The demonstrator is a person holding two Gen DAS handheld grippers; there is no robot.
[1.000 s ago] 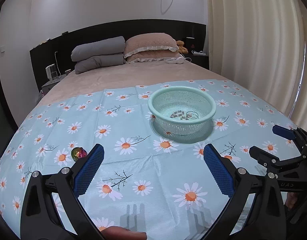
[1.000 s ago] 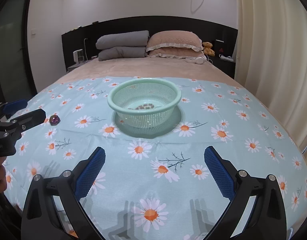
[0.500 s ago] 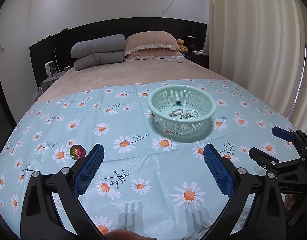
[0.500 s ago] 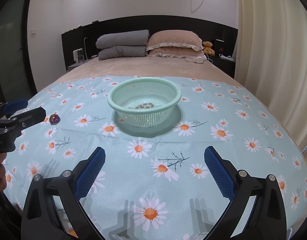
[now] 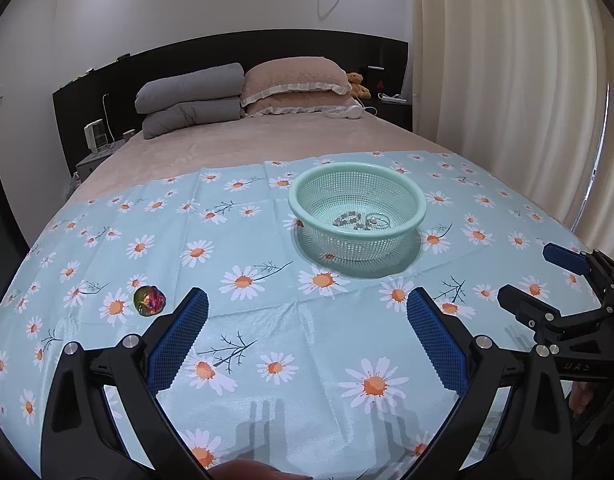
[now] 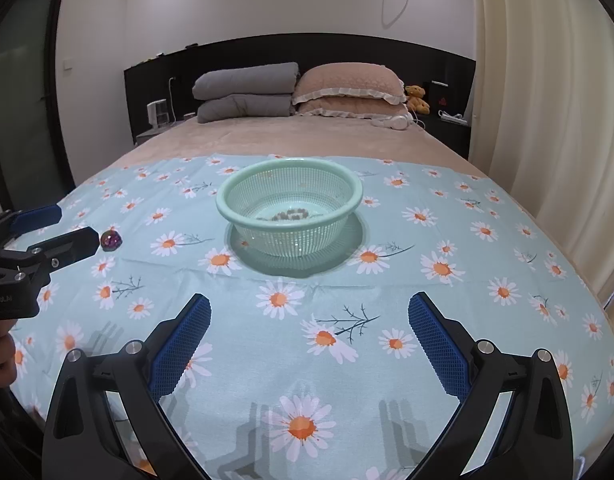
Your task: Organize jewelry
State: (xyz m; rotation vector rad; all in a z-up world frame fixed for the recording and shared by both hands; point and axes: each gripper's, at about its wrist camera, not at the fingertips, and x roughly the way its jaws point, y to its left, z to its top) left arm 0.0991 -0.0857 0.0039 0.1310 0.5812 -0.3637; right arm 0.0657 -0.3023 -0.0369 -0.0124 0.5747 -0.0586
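Jewelry [image 5: 357, 220], a beaded strand beside a thin ring-shaped piece, lay in the bottom of the mint-green basket [image 5: 307, 216] right of centre in the left wrist view. An iridescent bead [image 5: 149, 300] sat apart on the daisy cloth [image 5: 247, 248] at lower left, just beyond the left gripper's [image 5: 307, 332] left fingertip. That gripper was spread wide, holding nothing. At the right edge the right gripper [image 5: 535, 276] showed, also parted.

In the right wrist view the basket [image 6: 231, 208] stood at centre with the jewelry [image 6: 291, 214] dim inside. The right gripper [image 6: 309, 332] at the bottom gaped empty. At the left edge the left gripper [image 6: 73, 228] was spread, one fingertip just beside the bead [image 6: 111, 241].
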